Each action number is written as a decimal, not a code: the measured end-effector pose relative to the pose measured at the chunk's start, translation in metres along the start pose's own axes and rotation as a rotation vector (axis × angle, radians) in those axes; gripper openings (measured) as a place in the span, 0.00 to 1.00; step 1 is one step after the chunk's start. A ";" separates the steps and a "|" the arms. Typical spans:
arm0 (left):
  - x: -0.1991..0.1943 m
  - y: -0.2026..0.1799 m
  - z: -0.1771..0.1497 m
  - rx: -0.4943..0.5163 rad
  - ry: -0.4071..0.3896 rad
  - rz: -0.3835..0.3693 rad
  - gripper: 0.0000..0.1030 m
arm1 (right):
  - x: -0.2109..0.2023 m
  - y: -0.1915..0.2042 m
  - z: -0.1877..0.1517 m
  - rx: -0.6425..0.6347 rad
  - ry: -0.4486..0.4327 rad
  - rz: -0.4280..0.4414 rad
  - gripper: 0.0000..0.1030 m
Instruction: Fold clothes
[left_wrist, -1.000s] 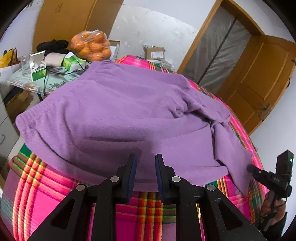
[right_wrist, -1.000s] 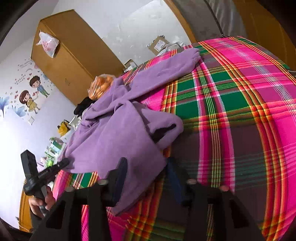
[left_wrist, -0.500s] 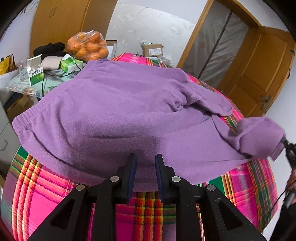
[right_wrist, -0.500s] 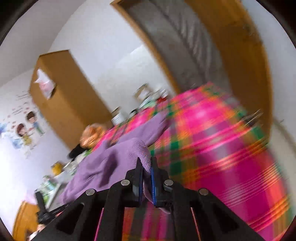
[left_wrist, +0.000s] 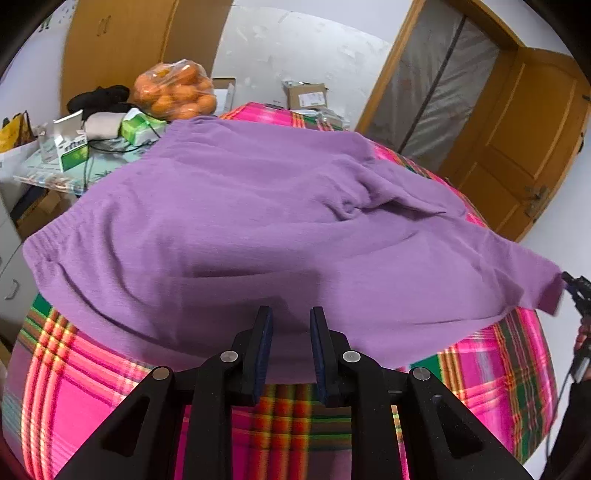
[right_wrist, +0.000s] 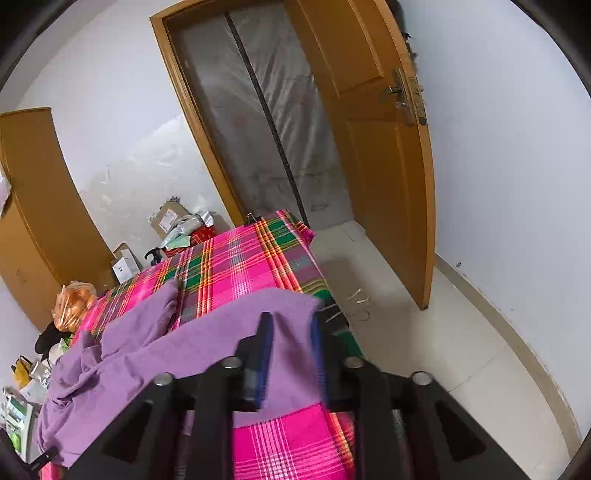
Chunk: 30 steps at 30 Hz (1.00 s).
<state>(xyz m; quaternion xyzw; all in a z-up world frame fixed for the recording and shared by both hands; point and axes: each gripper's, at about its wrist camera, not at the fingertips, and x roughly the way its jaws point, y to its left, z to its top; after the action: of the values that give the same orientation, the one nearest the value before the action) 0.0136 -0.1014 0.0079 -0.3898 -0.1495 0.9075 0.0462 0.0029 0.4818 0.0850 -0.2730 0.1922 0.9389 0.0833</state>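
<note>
Left wrist view: the purple garment (left_wrist: 258, 221) lies spread over the pink plaid tablecloth (left_wrist: 92, 398), its near hem just beyond the left gripper (left_wrist: 290, 350), whose jaws stand apart with nothing between them. The right gripper (right_wrist: 290, 354) has its jaws parted too, a garment corner lying between them (whether pinched, I cannot tell). A bag of oranges (left_wrist: 173, 92) sits beyond.
</note>
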 end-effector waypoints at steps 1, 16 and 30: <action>0.001 -0.005 0.000 0.015 0.006 -0.012 0.20 | 0.000 0.000 -0.005 0.000 0.006 0.008 0.32; 0.023 -0.091 -0.015 0.313 0.068 -0.168 0.33 | 0.017 0.109 -0.088 -0.514 0.193 0.213 0.40; 0.034 -0.116 -0.015 0.415 0.109 -0.135 0.44 | 0.053 0.137 -0.092 -0.710 0.229 0.168 0.14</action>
<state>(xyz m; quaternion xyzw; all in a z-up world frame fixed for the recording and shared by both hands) -0.0030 0.0194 0.0096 -0.4098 0.0173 0.8912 0.1939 -0.0330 0.3225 0.0281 -0.3715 -0.1151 0.9140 -0.1157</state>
